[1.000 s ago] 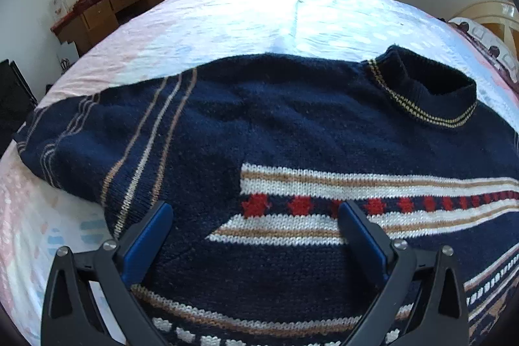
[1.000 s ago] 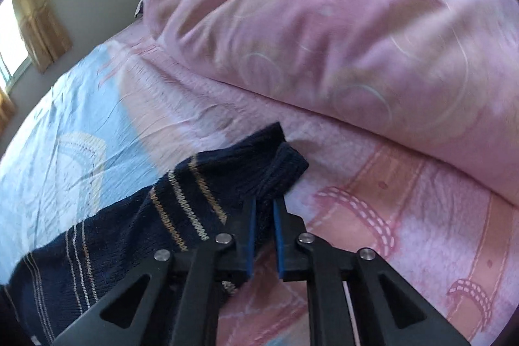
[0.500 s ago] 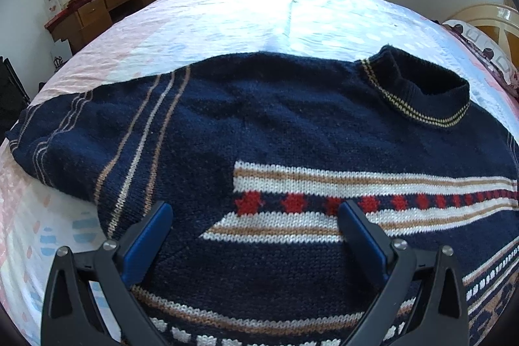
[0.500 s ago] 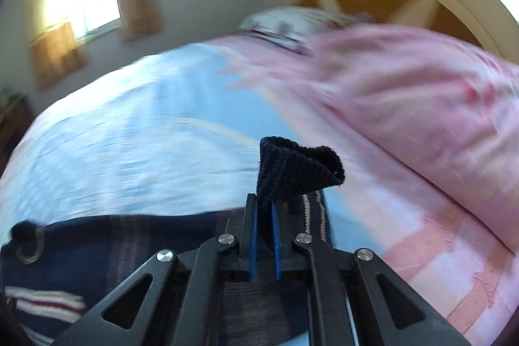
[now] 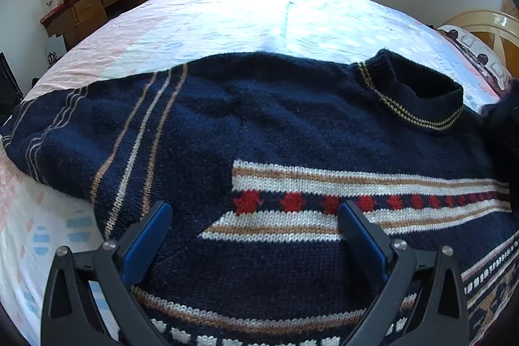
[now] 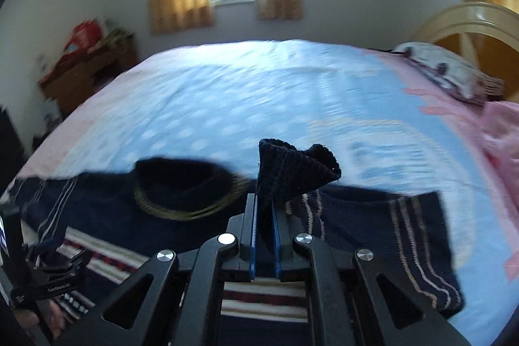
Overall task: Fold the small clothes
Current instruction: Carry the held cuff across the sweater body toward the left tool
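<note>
A navy knit sweater [image 5: 292, 132] with white, tan and red stripes lies flat on the bed; its collar [image 5: 418, 96] is at the far right. Its left sleeve [image 5: 65, 135] is folded in over the body. My left gripper [image 5: 254, 219] is open and empty, low over the sweater's chest. My right gripper [image 6: 264, 209] is shut on the cuff of the right sleeve [image 6: 292, 171] and holds it up over the sweater's body [image 6: 129, 216], near the collar [image 6: 188, 190]. The rest of that sleeve [image 6: 405, 242] trails to the right.
The bed [image 5: 259, 21] has a pale blue and pink sheet. A wooden desk [image 5: 97, 2] with clutter stands at the far left by the wall. A pink pillow [image 6: 502, 132] and the headboard [image 6: 470, 25] are on the right. The left gripper's frame [image 6: 42, 278] shows at the right view's left edge.
My right gripper has lifted the sleeve cuff off the sheet by the pillow and swung it left over the sweater body. My left gripper has stayed open, barely moving.
</note>
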Demonstrator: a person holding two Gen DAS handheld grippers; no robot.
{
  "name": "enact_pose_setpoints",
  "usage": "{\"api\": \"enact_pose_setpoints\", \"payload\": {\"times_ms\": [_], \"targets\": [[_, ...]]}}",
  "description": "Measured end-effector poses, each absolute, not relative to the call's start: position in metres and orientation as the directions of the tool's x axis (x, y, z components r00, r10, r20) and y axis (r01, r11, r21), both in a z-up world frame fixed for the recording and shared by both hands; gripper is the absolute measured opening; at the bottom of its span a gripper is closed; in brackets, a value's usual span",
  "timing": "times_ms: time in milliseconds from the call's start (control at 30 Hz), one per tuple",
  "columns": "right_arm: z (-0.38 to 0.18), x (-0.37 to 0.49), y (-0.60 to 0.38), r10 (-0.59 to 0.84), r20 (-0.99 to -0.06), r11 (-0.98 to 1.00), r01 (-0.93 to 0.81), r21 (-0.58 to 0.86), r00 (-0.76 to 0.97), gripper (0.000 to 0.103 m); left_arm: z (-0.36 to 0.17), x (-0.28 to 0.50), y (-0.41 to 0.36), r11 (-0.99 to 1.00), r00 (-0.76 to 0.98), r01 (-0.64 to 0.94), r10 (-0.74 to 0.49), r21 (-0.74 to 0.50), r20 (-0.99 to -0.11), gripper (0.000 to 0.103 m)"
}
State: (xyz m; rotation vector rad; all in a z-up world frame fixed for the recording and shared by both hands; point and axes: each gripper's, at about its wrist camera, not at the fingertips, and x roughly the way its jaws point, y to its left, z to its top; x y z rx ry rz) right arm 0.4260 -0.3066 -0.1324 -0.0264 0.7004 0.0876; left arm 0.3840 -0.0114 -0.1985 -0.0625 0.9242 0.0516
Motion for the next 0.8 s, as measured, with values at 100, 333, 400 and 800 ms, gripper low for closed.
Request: {"api": "enact_pose_setpoints", "payload": {"times_ms": [100, 333, 400, 800], "targets": [[-0.160, 0.427, -0.284, 0.111, -0.681, 0.991, -0.135, 0.018, 0.724, 0.007, -0.199, 0.384, -0.012, 0.997, 0.603, -0.070, 0.017, -0.031, -0.798, 0.103], [-0.181, 0.411, -0.323, 0.245, -0.728, 0.969, -0.180, 0.168, 0.641, 0.054, -0.192, 0.379, -0.021, 1.000, 0.579, -0.001, -0.003, -0.004, -0.815, 0.101], [-0.169, 0.395, -0.354, 0.250, -0.703, 0.968, -0.164, 0.189, 0.666, 0.054, -0.182, 0.369, -0.029, 0.999, 0.599, 0.037, -0.036, -0.017, -0.800, 0.099], [-0.165, 0.334, -0.458, -0.029, -0.501, 0.992, 0.085, 0.089, 0.865, 0.063, -0.146, 0.386, -0.184, 0.958, 0.654, 0.284, -0.159, 0.046, -0.739, 0.095]]}}
